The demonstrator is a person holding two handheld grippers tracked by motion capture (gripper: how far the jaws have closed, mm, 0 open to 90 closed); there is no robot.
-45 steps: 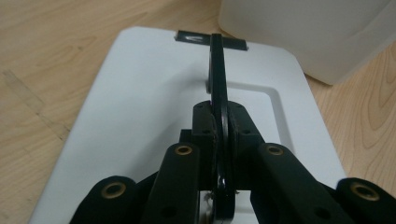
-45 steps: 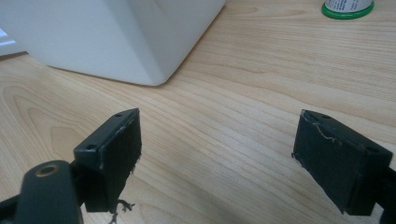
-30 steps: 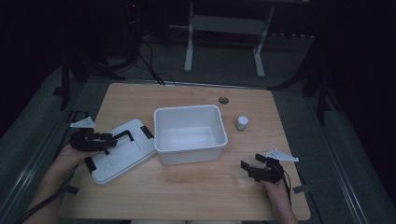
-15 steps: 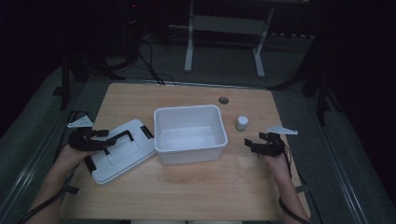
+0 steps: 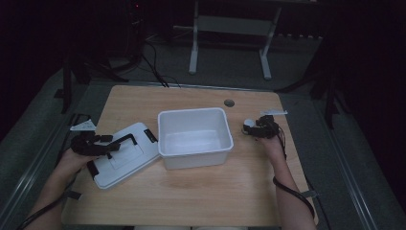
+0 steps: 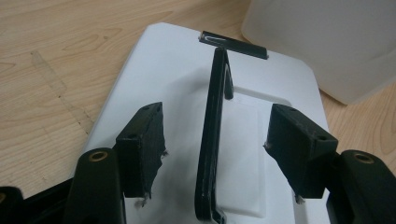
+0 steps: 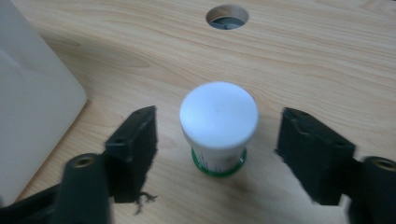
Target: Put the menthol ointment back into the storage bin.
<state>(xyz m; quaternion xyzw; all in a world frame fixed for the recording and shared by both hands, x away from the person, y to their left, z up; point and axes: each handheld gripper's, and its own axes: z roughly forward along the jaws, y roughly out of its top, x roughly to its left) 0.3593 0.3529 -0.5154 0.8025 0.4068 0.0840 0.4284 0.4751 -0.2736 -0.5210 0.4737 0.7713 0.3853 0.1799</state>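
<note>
One white tub [image 5: 195, 136] stands mid-tabletop [image 5: 201, 201] with one lid [image 5: 125, 154] lying flat beside it; the left gripper [image 6: 215, 140] straddles the lid's black handle [image 6: 212, 140], pads apart and clear of it. One white-capped bottle [image 7: 218, 126] stands upright on the tub's other side, between the right gripper's [image 7: 219, 154] jaws, which have just been closing and remain clear of it.

Bottle [image 7: 218, 128] label mostly hidden

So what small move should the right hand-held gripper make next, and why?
Probably close on the small white-capped bottle. The right hand-held gripper already straddles it with both pads apart from its sides, jaws just closing. The open white plastic bin stands close beside it.
</note>
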